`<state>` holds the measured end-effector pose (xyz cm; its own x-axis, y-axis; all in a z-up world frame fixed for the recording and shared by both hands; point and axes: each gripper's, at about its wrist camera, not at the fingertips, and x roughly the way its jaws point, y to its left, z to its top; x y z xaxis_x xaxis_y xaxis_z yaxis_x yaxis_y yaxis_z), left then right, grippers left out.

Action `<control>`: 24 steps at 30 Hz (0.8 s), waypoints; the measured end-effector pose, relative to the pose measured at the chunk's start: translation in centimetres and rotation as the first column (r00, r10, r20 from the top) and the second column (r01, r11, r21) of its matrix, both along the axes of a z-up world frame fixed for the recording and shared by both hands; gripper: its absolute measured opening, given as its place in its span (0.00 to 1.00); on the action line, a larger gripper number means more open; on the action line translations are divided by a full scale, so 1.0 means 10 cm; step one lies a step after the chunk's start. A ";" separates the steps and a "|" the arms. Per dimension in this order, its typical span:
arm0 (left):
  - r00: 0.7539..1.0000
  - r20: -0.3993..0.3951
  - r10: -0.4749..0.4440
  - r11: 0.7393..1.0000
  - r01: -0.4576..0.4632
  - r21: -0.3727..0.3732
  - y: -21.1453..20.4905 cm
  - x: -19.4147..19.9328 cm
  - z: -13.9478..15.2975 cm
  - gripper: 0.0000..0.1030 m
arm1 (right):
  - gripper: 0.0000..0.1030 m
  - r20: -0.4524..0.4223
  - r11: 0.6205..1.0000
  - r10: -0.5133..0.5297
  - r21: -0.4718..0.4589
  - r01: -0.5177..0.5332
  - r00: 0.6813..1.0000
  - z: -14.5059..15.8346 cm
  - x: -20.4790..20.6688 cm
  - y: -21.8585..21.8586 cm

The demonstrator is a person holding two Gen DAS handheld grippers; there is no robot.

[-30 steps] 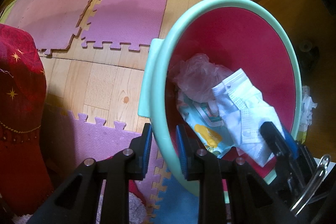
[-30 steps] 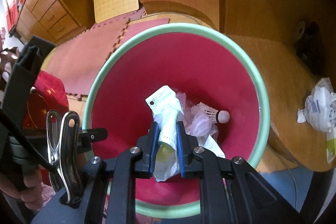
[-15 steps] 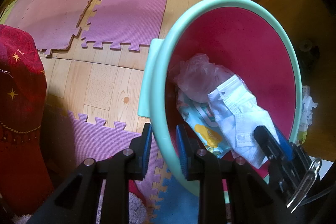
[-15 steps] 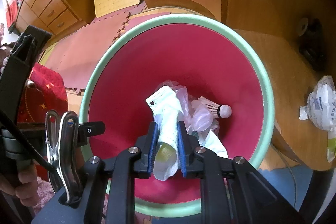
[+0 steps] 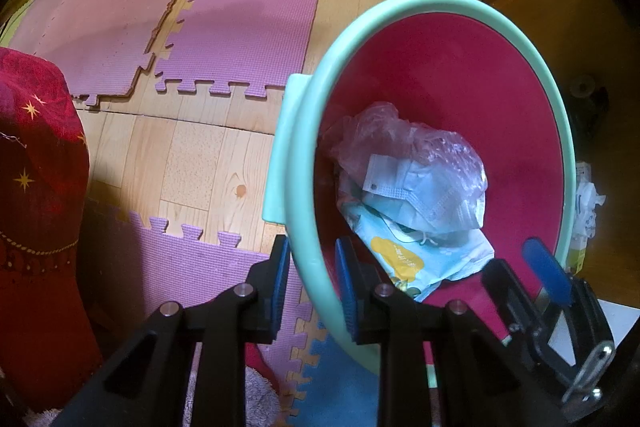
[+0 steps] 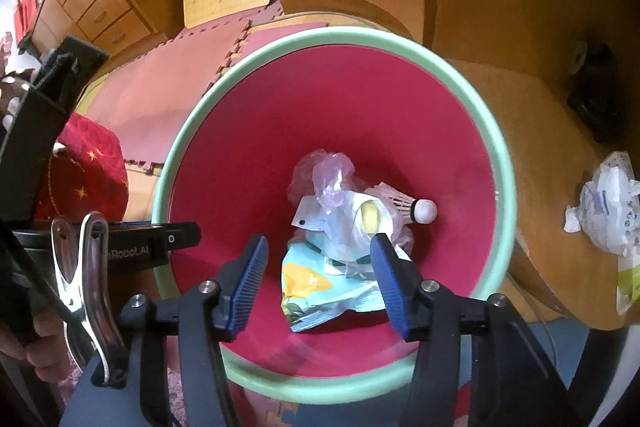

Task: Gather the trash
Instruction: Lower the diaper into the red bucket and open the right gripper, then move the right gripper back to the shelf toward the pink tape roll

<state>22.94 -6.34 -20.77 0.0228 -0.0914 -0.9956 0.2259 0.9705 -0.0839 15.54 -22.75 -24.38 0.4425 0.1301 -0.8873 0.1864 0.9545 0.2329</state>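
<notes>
Right gripper [image 6: 318, 283] hangs over the mouth of a red basin [image 6: 332, 111], its blue-padded jaws opening with nothing between them; the face mask [image 6: 340, 227] lies loose on the heap at the bottom. Left gripper [image 5: 310, 281] stays clenched on the basin's mint-green rim [image 5: 308, 267], one pad outside the wall and one inside, holding the tub tilted above the purple foam mats [image 5: 248, 27] and the wood floor.

The risk from here appears to lie in that single pinch on the rim. A smooth, rounded plastic lip could slide between the pads, and a slip would likely tip the basin and spill the light rubbish across the floor. The open right jaws sit just above the pile, so a careless withdrawal might snag the thin plastic bag [image 5: 384, 135] and drag it out again. A crumpled white wrapper [image 6: 604, 203] rests on the wooden tabletop [image 6: 540, 131] beside the basin, apparently not yet collected, and reaching for it could knock the tub.

Inside, the mask is pale blue and white, pleated, soft and folded over. It lies on a light-blue printed packet [image 6: 316, 287] with a yellow patch. The translucent pinkish bag sits crumpled behind it, and a white shuttlecock [image 6: 412, 207] lies touching the heap's right side.
</notes>
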 end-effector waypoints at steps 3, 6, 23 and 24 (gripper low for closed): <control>1.000 0.000 0.001 1.000 -0.001 -0.001 0.00 0.00 0.00 0.24 | 0.53 0.014 1.000 -0.011 0.010 0.011 1.000 0.06 -0.05 -0.03; 1.000 0.000 -0.001 1.000 0.001 0.000 0.00 0.00 0.00 0.24 | 0.53 0.019 1.000 -0.017 0.018 0.017 1.000 0.13 -0.09 -0.06; 1.000 -0.001 0.000 1.000 0.000 -0.001 0.00 0.01 0.02 0.24 | 0.54 0.102 0.999 0.033 -0.029 -0.030 0.994 0.80 -0.31 -0.01; 1.000 0.000 -0.001 1.000 0.001 -0.001 0.00 0.01 0.02 0.24 | 0.54 0.109 0.999 0.039 -0.032 -0.035 0.993 0.84 -0.32 0.01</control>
<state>23.06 -6.37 -20.61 0.0222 -0.0919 -0.9955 0.2270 0.9702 -0.0845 12.34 -22.69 -16.00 0.5330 0.1227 -0.8372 0.1256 0.9670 0.2217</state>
